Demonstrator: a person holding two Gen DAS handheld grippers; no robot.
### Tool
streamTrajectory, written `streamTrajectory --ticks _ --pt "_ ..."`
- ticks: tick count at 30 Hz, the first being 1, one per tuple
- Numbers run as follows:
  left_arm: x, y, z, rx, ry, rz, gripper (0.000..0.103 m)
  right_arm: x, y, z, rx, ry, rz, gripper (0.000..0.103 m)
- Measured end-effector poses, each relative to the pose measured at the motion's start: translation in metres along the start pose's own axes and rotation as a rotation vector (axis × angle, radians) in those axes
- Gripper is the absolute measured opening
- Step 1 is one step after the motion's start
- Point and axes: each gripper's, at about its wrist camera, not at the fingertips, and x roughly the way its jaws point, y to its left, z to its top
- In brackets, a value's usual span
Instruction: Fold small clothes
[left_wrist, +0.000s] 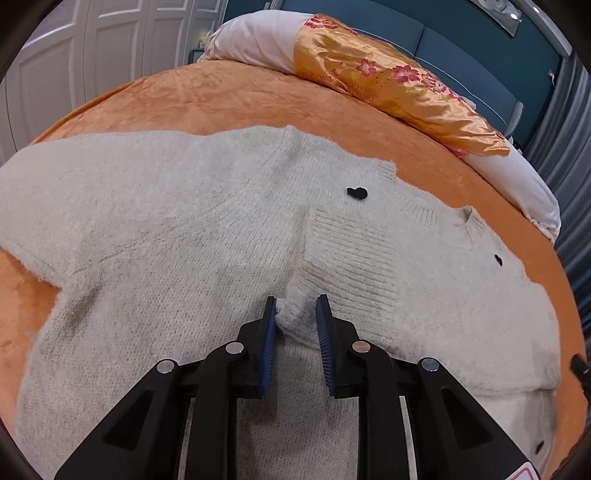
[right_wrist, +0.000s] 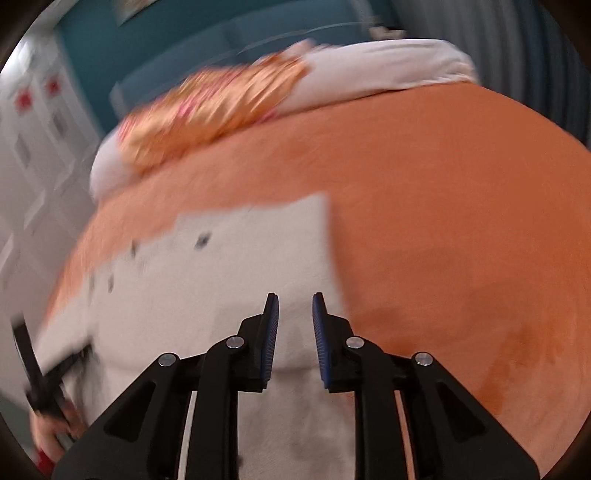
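My left gripper (left_wrist: 296, 308) sits with jaws apart around a bunched cuff of the cream sweater (left_wrist: 166, 229) spread on the orange bedspread (left_wrist: 221, 99). My right gripper (right_wrist: 294, 306) hangs apart, empty, above the sweater; its view is motion-blurred.

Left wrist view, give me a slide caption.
Left gripper open around a cuff fold of the cream sweater on the orange bedspread.

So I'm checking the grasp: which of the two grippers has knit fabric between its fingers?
The left gripper: a fold of the cream knitted sweater sits between its blue pads. The right gripper is empty.
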Motion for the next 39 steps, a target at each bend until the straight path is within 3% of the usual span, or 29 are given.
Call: streamTrajectory --ticks 2,9,13,18,21,23,24,25,29,34,38,39 --pt "0.001 -0.001 -0.003 0.012 -0.014 0.009 0.022 0.032 0.004 -0.015 -0.043 0.08 -0.044 0.015" --pt "0.003 0.001 -0.008 0.01 -0.047 -0.008 0.023 0.039 0.009 -0.033 0.008 -0.048 -0.058 0.013" --pt "0.003 0.003 -0.009 0.0 -0.055 -0.019 0.023 0.039 0.028 -0.042 -0.091 -0.068 -0.162 0.014" --pt "-0.013 0.017 -0.002 -0.08 -0.049 -0.052 0.024 0.031 0.012 -0.047 -0.069 -0.08 -0.136 0.014" --pt "-0.047 0.055 0.006 -0.185 -0.095 -0.069 0.026 0.027 0.012 -0.05 -0.076 -0.086 -0.147 0.014" --pt "-0.068 0.099 0.016 -0.253 -0.123 -0.067 0.044 0.027 0.012 -0.051 -0.078 -0.09 -0.148 0.014" --pt "-0.078 0.127 0.023 -0.284 -0.141 -0.028 0.052 0.026 0.011 -0.052 -0.074 -0.093 -0.144 0.014" --pt "-0.083 0.148 0.028 -0.306 -0.152 0.005 0.053 0.025 0.011 -0.052 -0.072 -0.094 -0.141 0.014" --pt "-0.098 0.271 0.054 -0.463 -0.156 0.201 0.054 0.025 0.011 -0.053 -0.07 -0.098 -0.139 0.014" --pt "-0.095 0.379 0.069 -0.677 -0.118 0.297 0.054 0.024 0.012 -0.054 -0.078 -0.104 -0.149 0.014" --pt "-0.088 0.402 0.079 -0.744 -0.144 0.27 0.052 0.024 0.011 -0.054 -0.077 -0.105 -0.149 0.015" --pt "-0.085 0.399 0.084 -0.729 -0.135 0.284 0.04 0.024 0.011 -0.054 -0.078 -0.105 -0.15 0.015"
